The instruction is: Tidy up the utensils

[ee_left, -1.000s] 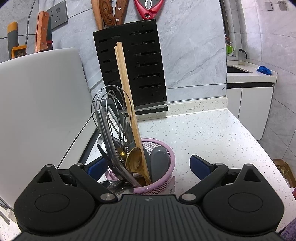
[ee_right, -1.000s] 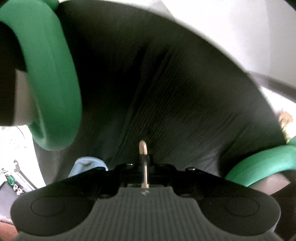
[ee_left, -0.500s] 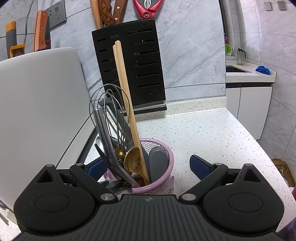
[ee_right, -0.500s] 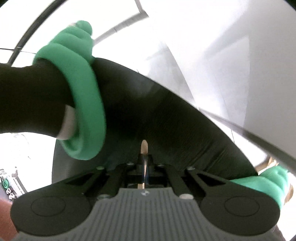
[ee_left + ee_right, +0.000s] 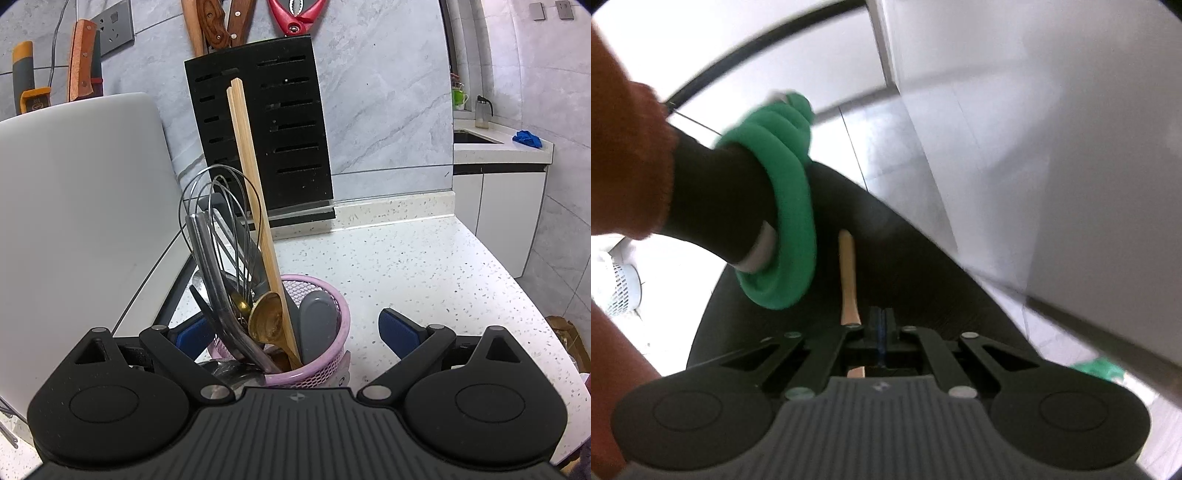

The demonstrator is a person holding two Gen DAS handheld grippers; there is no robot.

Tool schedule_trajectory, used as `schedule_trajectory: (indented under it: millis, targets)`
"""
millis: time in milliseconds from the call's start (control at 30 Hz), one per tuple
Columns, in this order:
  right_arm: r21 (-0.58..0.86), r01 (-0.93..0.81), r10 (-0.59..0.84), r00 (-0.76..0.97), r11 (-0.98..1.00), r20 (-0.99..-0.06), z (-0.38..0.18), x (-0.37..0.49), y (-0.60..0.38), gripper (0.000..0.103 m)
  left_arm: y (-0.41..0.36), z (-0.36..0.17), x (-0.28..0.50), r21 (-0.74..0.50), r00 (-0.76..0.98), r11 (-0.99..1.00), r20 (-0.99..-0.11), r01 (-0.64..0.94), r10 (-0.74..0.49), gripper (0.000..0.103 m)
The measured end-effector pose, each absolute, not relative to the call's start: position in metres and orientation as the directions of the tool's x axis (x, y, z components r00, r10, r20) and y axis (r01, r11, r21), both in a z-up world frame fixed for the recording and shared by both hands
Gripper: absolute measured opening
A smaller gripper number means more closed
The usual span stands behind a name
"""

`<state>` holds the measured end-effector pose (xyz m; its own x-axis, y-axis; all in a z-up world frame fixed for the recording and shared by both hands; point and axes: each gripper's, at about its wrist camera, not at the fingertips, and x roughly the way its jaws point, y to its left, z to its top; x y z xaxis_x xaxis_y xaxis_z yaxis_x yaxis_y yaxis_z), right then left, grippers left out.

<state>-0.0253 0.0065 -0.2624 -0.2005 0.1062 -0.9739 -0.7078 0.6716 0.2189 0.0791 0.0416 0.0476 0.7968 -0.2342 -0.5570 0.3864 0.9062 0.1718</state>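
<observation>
Pink wire-mesh utensil cup (image 5: 325,365) stands low in the centre of the left wrist view, on the white speckled bench (image 5: 424,266), between the wide-open left tongs (image 5: 295,332), whose blue pads do not touch it. It holds a steel whisk (image 5: 214,229), a pair of pale wooden chopsticks (image 5: 251,192) leaning upward, a brass spoon (image 5: 266,321) and a grey spatula (image 5: 317,317). Behind it stands a black slotted knife block (image 5: 266,129). In the right wrist view the right tongs (image 5: 881,321) are fully closed, and a slim wooden stick (image 5: 846,273) lies just left of them; I cannot tell whether it is gripped
</observation>
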Motion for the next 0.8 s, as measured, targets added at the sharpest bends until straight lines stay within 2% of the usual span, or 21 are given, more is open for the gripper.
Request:
schedule_trajectory:
  millis: [133, 200, 433, 667, 800]
  targets:
    - [0.281, -0.613, 0.110, -0.301, 0.739, -0.947, -0.301, -0.024, -0.004, 0.006, 0.041, 0.045, 0.080, 0.179, 0.792, 0.901, -0.563, 0.395, -0.236, 0.103]
    - [0.310, -0.589, 0.129, -0.330, 0.746, -0.935, -0.311, -0.025, 0.000, 0.024, 0.040, 0.045, 0.081, 0.180, 0.791, 0.899, -0.564, 0.399, -0.238, 0.103]
    - [0.378, -0.600, 0.153, -0.391, 0.705, -0.908, -0.348, -0.045, 0.027, 0.024, 0.040, 0.044, 0.082, 0.177, 0.784, 0.897, -0.572, 0.406, -0.242, 0.103]
    - [0.326, -0.616, 0.099, -0.373, 0.717, -0.922, -0.367, -0.065, 0.043, 0.024, 0.040, 0.044, 0.083, 0.178, 0.784, 0.897, -0.573, 0.404, -0.239, 0.103]
    - [0.249, -0.641, 0.044, -0.317, 0.726, -0.947, -0.376, -0.075, 0.054, 0.024, 0.040, 0.044, 0.084, 0.178, 0.783, 0.897, -0.574, 0.405, -0.239, 0.103]
